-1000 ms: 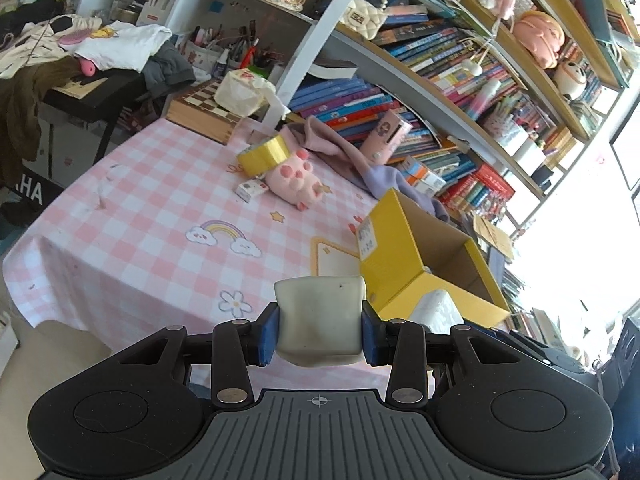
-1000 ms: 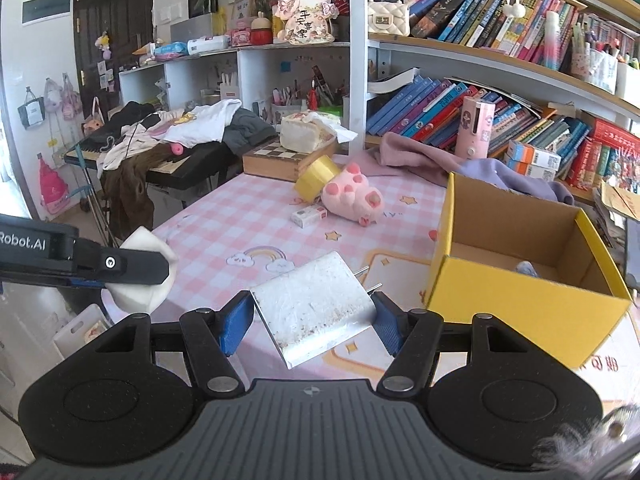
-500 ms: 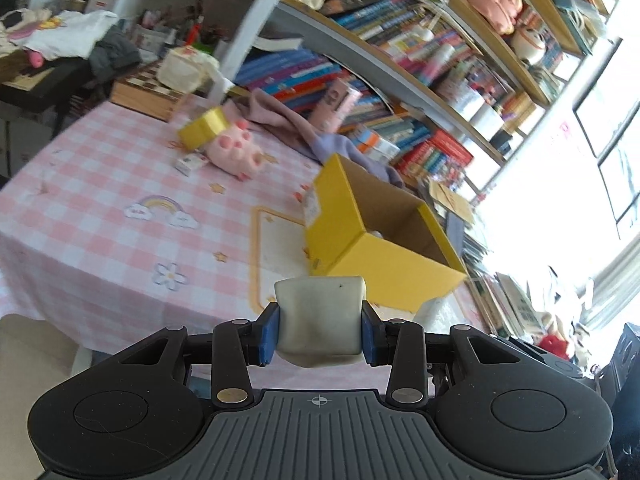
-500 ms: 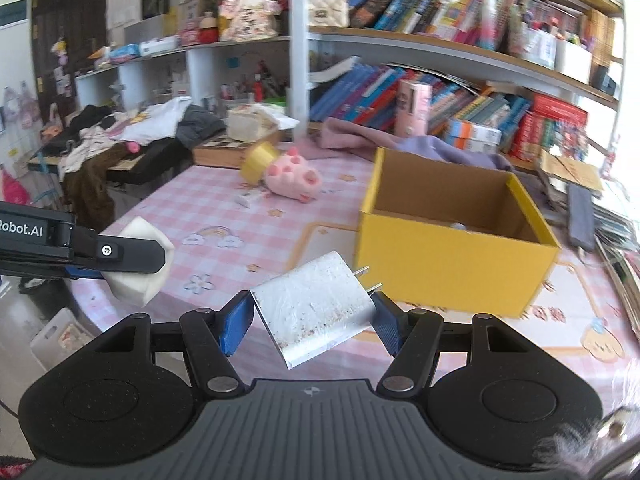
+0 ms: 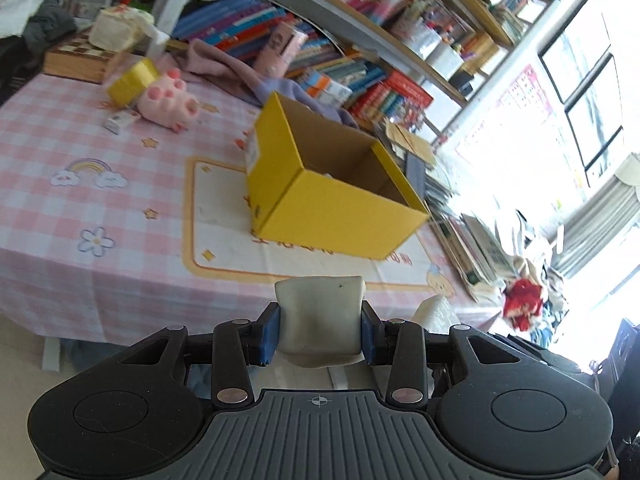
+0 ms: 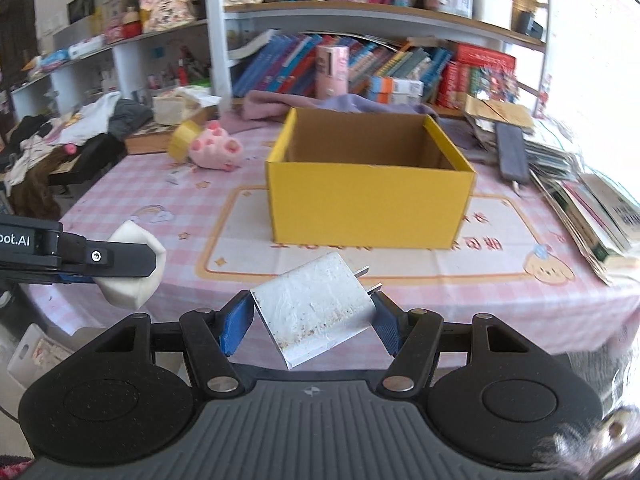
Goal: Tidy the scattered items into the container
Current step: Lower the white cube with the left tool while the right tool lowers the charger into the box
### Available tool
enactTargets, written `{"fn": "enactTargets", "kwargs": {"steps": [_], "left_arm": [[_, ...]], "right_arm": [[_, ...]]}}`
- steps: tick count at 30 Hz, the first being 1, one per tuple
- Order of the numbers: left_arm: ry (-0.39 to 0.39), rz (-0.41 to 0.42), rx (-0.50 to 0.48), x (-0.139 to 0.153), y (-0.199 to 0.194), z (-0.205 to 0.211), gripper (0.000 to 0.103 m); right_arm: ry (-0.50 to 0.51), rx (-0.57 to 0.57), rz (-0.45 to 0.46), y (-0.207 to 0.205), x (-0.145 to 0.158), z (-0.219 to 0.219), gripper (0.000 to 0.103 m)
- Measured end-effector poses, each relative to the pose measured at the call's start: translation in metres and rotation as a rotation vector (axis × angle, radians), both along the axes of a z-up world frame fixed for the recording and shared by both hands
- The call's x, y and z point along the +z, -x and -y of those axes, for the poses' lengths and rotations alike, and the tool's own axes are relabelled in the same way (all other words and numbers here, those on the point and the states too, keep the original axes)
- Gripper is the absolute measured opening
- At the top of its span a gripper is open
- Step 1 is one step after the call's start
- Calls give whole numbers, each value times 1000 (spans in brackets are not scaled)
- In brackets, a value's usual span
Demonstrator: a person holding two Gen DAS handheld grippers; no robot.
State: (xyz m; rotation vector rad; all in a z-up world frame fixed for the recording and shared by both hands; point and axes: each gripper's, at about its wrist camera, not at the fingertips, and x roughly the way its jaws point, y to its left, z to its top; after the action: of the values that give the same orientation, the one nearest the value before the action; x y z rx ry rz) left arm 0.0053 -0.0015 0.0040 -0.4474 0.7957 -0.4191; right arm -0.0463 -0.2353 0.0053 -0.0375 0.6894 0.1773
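Three strays beyond yellow box (image 6: 370, 204): pink plush (image 6: 216, 150), tape roll (image 6: 184, 141), small carton (image 5: 119, 122).

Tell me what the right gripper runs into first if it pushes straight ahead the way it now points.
Probably the near wall of the yellow cardboard box. The right gripper, shut on a white charger plug, points across the table edge toward that wall, with only bare pink checked tablecloth between. Height is unclear; it might pass over the rim.

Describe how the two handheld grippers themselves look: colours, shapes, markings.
Both match. The left gripper and right gripper have a ribbed dark-grey base with a small crosshair mark, flanked by two round black housings. Black linkage arms with silver rivets carry blue finger pads. Side-on in the right wrist view, the left gripper shows white "bot.AI" lettering and a screw. No sleeves or cables show.
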Motion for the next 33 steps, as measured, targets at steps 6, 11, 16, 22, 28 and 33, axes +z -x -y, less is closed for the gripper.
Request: {"fn": "enactTargets", "kwargs": {"steps": [6, 11, 16, 22, 28, 33], "left_arm": [[3, -18, -58, -5, -8, 15, 38], [4, -22, -84, -7, -15, 23, 38], [8, -24, -107, -7, -27, 31, 38], [9, -24, -140, -9, -44, 42, 38], [-17, 35, -167, 0, -62, 52, 38], [-44, 108, -172, 14, -82, 57, 38]], "right_arm": [[3, -54, -23, 0, -4, 14, 62], [0, -80, -40, -5, -6, 21, 62], [9, -91, -42, -12, -6, 24, 62], [17, -113, -42, -26, -6, 33, 62], [27, -113, 14, -44, 1, 37, 62], [37, -96, 74, -69, 10, 39, 62]]}}
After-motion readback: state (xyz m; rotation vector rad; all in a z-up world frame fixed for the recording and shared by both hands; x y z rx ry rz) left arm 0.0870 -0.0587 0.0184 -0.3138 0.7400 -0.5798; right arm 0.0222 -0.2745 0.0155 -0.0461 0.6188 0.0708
